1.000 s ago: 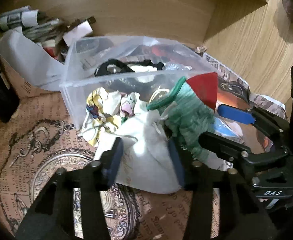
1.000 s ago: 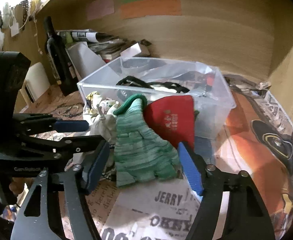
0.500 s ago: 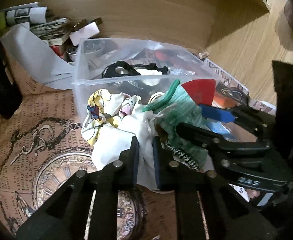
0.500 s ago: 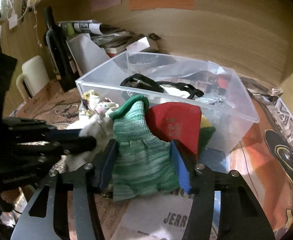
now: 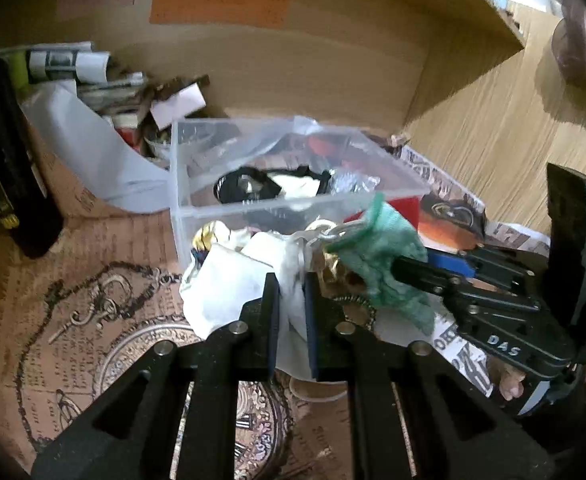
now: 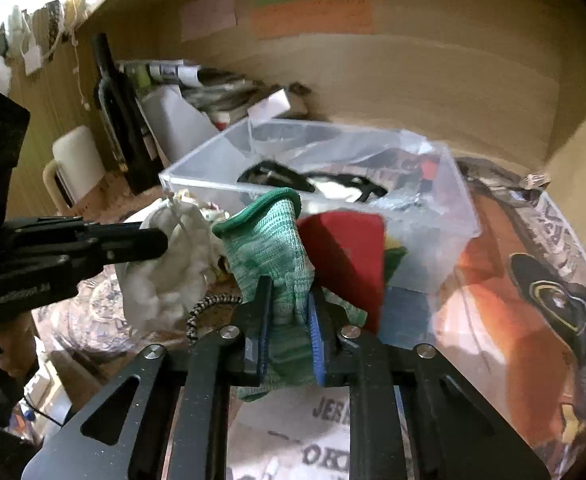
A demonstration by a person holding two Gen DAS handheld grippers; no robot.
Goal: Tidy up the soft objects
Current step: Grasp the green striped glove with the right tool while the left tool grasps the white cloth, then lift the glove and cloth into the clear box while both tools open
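Observation:
My left gripper (image 5: 292, 280) is shut on a white cloth pouch (image 5: 233, 280), which also shows in the right wrist view (image 6: 173, 256). My right gripper (image 6: 289, 300) is shut on a green knitted glove (image 6: 269, 248), seen in the left wrist view (image 5: 381, 256) too. Both items are held just in front of a clear plastic box (image 6: 445, 184) that holds black straps and other small items. A red cloth piece (image 6: 349, 256) leans on the box's front wall. A patterned cloth (image 5: 209, 240) lies behind the pouch.
A dark bottle (image 6: 113, 108) and a white mug (image 6: 73, 164) stand at the left. Papers and a white sheet (image 5: 93, 128) pile up behind the box. A wooden wall (image 5: 293, 60) closes the back. Printed paper (image 5: 73, 320) covers the table. A braided cord (image 6: 209, 308) lies below the glove.
Both grippers have closed, the left on the white pouch and the right on the green glove. Both have lifted their items slightly and the views have tilted up.

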